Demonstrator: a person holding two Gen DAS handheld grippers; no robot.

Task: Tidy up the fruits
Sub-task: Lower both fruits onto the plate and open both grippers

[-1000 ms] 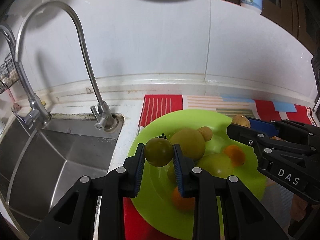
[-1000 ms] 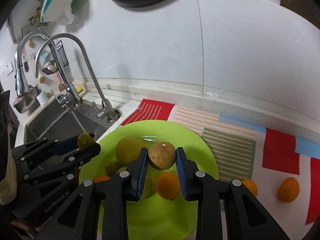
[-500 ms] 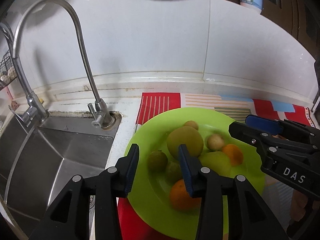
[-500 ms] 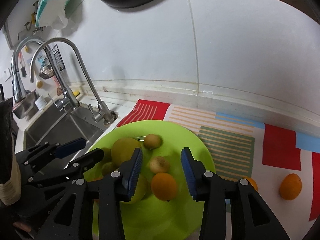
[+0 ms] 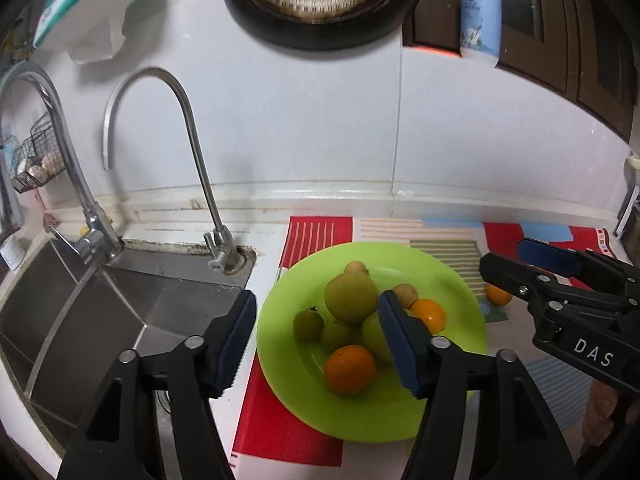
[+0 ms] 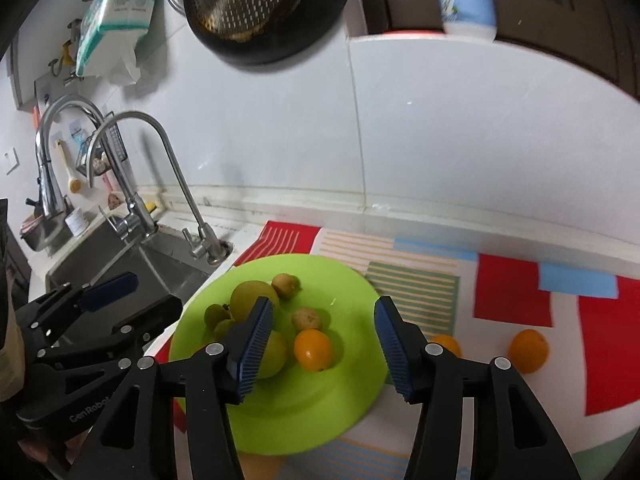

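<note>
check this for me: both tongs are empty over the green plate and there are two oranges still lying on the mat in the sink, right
Not quite. The two oranges lie on the striped mat on the counter right of the green plate, not in the sink; the right wrist view shows it. The rest holds: the left tongs and right tongs are empty, jaws opening.

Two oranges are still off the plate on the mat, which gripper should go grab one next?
Right, probably. Both oranges lie on the mat beside the right gripper, whose opening jaws are empty. The left gripper sits on the plate's sink side.
</note>
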